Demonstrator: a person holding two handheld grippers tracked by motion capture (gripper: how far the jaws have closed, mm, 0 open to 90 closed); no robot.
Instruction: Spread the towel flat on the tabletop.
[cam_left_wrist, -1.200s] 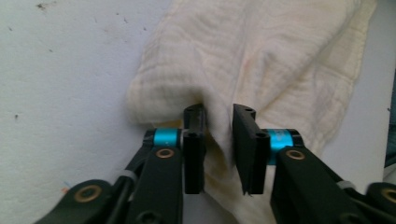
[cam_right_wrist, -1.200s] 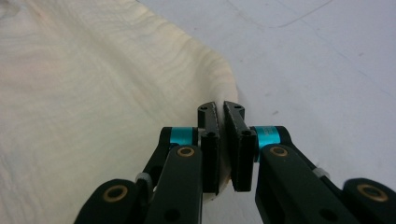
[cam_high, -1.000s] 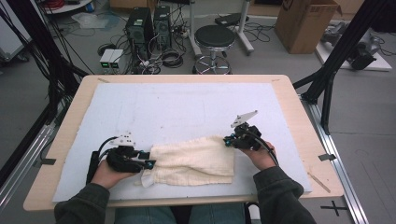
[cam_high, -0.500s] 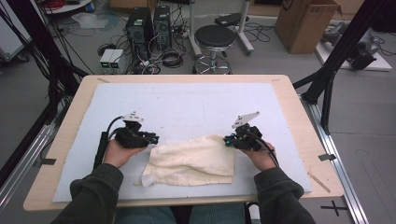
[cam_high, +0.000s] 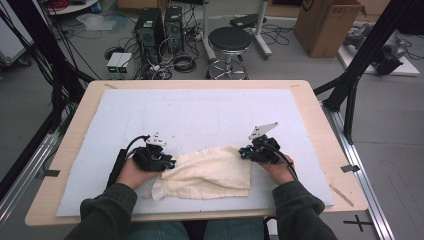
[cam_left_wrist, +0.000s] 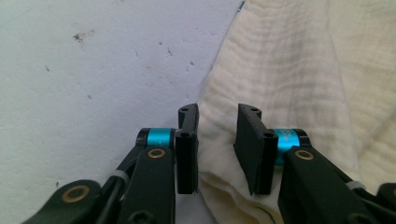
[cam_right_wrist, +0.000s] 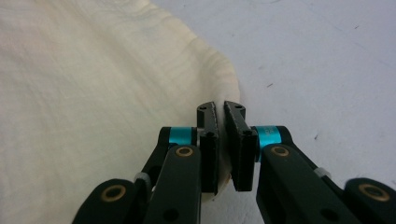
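Both my hands rest low at the near edge. My right gripper (cam_right_wrist: 220, 140) pinches the cream cloth (cam_high: 207, 172) at its corner; my left gripper (cam_left_wrist: 217, 149), jaws just opening slightly, straddles the cloth's opposite edge, unpinched.

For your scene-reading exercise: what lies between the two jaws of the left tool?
In the left gripper view, an edge fold of the cream cloth lies in the gap of the left tool, whose jaws stand apart, having just been closing then reopening slightly.
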